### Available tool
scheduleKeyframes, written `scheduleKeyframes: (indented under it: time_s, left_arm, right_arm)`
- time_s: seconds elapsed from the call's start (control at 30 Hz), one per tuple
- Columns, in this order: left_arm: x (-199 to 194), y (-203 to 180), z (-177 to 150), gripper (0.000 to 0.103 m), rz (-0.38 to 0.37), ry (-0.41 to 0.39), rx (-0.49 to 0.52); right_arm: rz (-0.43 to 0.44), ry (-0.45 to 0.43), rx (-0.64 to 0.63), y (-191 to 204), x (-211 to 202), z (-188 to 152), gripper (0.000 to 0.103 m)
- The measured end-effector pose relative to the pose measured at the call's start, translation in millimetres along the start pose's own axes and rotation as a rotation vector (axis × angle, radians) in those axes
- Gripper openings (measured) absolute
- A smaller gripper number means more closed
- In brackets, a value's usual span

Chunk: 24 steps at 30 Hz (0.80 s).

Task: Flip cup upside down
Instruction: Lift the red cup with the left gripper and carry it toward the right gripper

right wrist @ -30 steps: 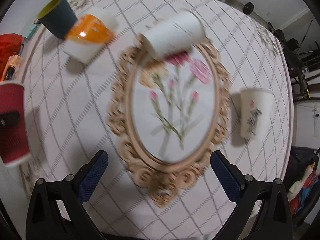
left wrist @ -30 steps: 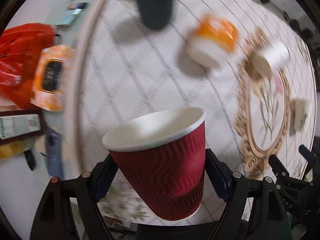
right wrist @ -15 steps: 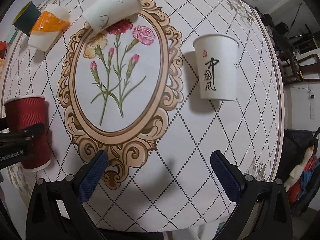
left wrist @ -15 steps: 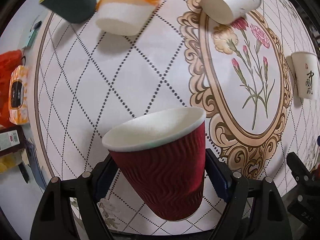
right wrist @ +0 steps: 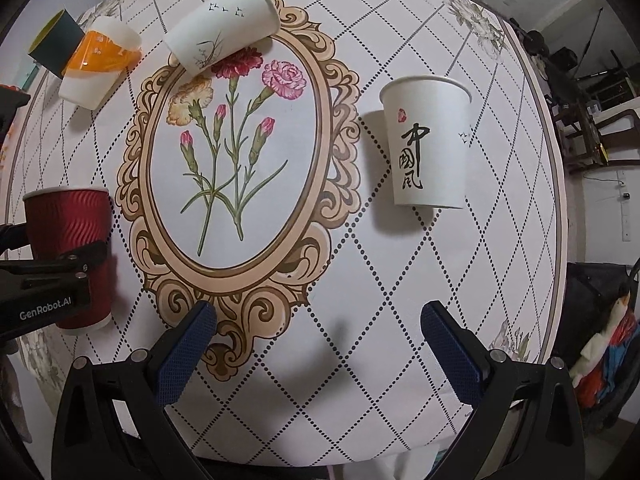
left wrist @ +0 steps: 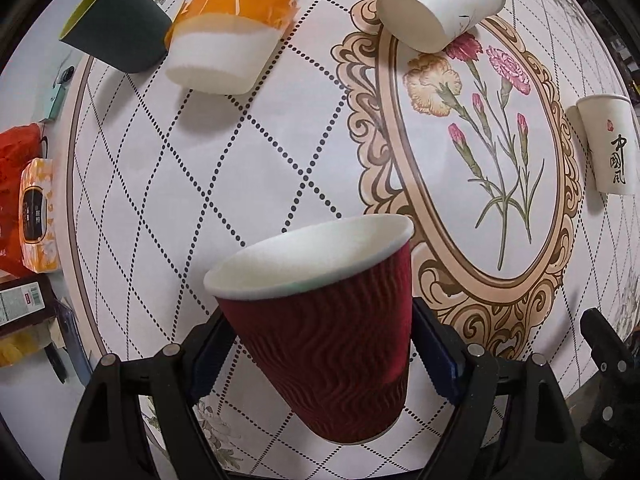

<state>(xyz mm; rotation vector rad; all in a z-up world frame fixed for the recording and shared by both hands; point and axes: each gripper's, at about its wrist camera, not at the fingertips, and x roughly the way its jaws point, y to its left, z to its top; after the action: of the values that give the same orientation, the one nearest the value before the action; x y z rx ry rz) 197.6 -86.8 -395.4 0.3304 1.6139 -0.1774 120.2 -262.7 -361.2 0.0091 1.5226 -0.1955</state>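
Surface [right wrist: 400, 280]: I see patterned cloth.
Left hand-held gripper [left wrist: 320, 344]: I clamp red cup [left wrist: 328, 344], mouth up.
Right hand-held gripper [right wrist: 316, 344]: spread wide, holding nothing.

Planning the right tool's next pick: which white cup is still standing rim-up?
The white cup with black calligraphy, right of the flower oval, stands rim-up. The bird-print white cup shows its base.

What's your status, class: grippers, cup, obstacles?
Left gripper shut on red cup, rim still up. Right gripper open, empty. White cup nearby, clear.
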Motion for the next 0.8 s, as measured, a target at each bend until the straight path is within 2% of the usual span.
scheduleKeyframes:
  time_s: [0.33, 0.4, 0.47, 0.8]
  left_arm:
    - [5, 30, 6, 0.085, -0.062, 0.049, -0.067]
    - [8, 35, 5, 0.089, -0.068, 0.056, -0.08]
    - [10, 38, 6, 0.093, -0.075, 0.058, -0.09]
    - [-5, 46, 9, 0.093, -0.101, 0.038, -0.122]
  right_arm:
    - [0.007, -0.012, 0.013, 1, -2, 0, 0.103]
    - [0.009, -0.013, 0.017, 1, -3, 1, 0.103]
    - [0.009, -0.014, 0.02, 1, -3, 1, 0.103]
    - [0.01, -0.018, 0.023, 0, -4, 2, 0.103]
